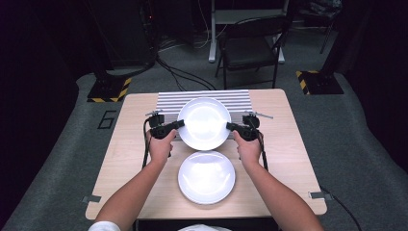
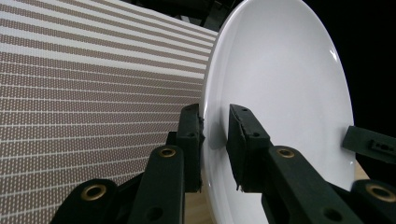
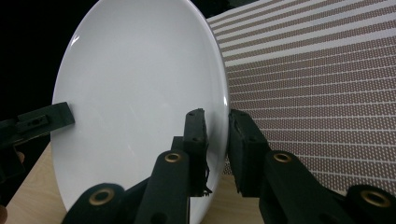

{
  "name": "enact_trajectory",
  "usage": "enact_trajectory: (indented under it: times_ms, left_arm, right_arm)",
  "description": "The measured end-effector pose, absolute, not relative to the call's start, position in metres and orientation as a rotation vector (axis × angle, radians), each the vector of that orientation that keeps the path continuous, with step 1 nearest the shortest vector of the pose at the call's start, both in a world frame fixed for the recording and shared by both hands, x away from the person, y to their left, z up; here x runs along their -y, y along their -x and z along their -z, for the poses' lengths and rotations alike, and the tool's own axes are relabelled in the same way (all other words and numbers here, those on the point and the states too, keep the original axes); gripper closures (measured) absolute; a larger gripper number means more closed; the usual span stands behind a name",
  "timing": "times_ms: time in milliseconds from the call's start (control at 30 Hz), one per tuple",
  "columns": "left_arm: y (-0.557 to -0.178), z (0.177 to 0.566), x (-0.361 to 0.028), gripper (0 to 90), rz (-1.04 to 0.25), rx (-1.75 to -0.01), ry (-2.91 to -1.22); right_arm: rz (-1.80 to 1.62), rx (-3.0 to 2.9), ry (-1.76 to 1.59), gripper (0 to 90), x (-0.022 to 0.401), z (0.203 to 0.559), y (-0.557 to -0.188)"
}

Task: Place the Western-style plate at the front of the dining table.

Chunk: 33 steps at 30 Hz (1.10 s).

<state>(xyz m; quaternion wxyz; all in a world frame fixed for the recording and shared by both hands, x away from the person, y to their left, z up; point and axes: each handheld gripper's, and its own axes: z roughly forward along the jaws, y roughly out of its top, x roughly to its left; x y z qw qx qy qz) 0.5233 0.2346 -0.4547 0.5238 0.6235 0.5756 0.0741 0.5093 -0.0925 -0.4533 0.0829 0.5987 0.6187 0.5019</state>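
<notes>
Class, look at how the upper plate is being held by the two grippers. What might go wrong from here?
1. The left gripper and right gripper each pinch only the thin rim of the upper plate; the smooth glazed rim may slip out.
2. If the hands move unevenly, the plate may tilt and twist free.
3. The lower plate lies just below on the table; a drop could strike and chip both.

A large dark "6" point(image 1: 107, 119) is marked on the grey floor left of the table point(image 1: 130, 159); nothing else is legible.
</notes>
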Motion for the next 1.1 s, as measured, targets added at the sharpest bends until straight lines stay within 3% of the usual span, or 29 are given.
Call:
enact_trajectory:
  times_ms: [500, 1100]
  left_arm:
    - [-0.550, 0.465, -0.235, 74.3, -0.183, -1.397, -1.495]
    - [-0.571, 0.449, -0.237, 74.4, -0.213, -1.369, -1.490]
  right_arm:
    - [-1.495, -1.824, -1.814, 78.5, 0.088, 0.464, -0.537]
    - [-1.457, -1.821, -1.755, 79.2, 0.082, 0.449, -0.557]
